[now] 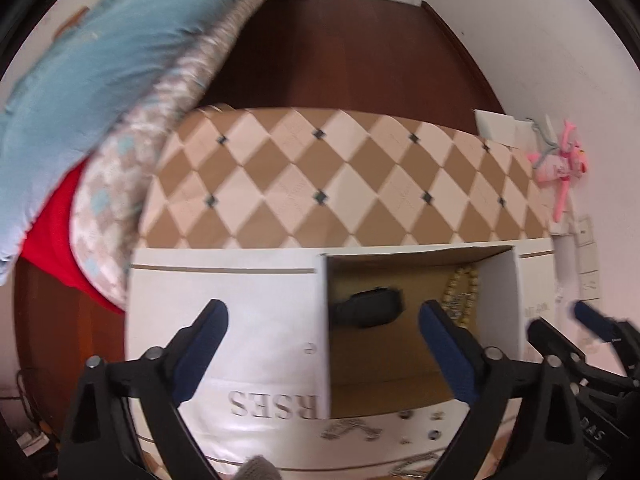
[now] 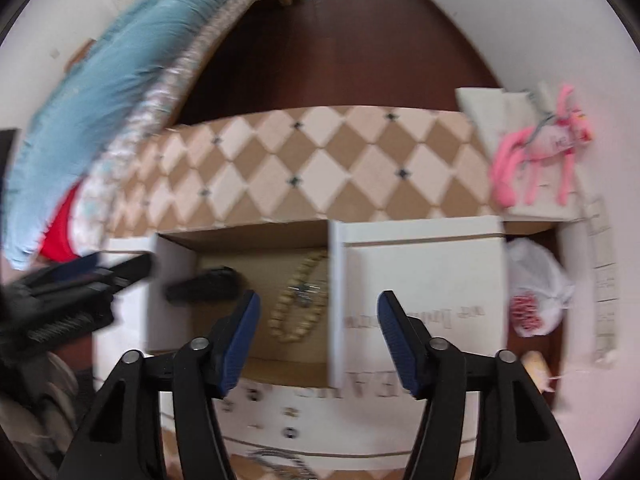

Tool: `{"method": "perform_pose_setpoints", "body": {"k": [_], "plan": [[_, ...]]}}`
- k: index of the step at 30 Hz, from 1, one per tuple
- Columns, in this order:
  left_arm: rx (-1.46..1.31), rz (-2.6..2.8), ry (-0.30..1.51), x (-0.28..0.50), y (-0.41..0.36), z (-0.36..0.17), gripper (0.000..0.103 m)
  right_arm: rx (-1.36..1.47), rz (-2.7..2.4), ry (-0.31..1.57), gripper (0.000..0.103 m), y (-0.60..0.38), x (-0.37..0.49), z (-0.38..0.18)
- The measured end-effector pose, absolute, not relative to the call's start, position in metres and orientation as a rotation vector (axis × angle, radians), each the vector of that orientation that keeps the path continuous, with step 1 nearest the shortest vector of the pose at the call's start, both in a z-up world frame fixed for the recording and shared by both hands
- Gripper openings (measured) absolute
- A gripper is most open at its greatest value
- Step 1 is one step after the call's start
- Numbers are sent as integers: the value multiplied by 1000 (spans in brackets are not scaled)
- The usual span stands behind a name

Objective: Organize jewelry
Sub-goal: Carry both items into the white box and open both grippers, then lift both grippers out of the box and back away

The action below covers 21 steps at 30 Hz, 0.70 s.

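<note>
An open cardboard box with white flaps holds a black watch and a beige bead necklace. The right wrist view shows the same box, watch and necklace. My left gripper is open and empty over the box's left flap and opening. My right gripper is open and empty over the box's right side. Small earrings and a silver chain lie on the near flap; a chain shows in the right wrist view too.
The box sits on a diamond-patterned table top. A bed with blue quilt is at left. A pink plush toy hangs on the right wall. A white plastic bag lies right of the box. Dark wood floor lies beyond.
</note>
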<state>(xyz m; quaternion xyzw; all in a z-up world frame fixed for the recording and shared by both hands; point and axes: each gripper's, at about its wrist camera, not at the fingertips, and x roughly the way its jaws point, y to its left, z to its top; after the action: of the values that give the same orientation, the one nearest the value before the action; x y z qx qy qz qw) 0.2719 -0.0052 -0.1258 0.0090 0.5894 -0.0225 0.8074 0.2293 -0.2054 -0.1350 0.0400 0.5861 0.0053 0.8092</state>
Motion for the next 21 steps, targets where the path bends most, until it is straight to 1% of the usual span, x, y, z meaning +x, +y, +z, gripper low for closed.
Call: {"method": "perform_pose_setpoints", "body": {"k": [2,3,5,7,13,18,21], "plan": [[55,-17,1221,263,-3,-127,100,35,-33,1240,99,-204,224,-138],[72,-7,1204,257,-3,-129,102,18,-47,1235,100,-203,221,-140],[85,4,1194,250,-2,-133,102,-14,-64,1234,100,-199,216,-147],[98,19,1196,246,-2,-138,103,-26,-71,1234,103,-196,214,-154],[80,25,1201,229,-2,-146,103,-41,-88,1224,103,-190,207,-162],[56,17,1189,219,-4,-139,103,-39,-90,1209,103,-188,198,-156],[47,18,1159,208,-4,-126,103,-29,-94,1183,103,-190,189,-146]]}}
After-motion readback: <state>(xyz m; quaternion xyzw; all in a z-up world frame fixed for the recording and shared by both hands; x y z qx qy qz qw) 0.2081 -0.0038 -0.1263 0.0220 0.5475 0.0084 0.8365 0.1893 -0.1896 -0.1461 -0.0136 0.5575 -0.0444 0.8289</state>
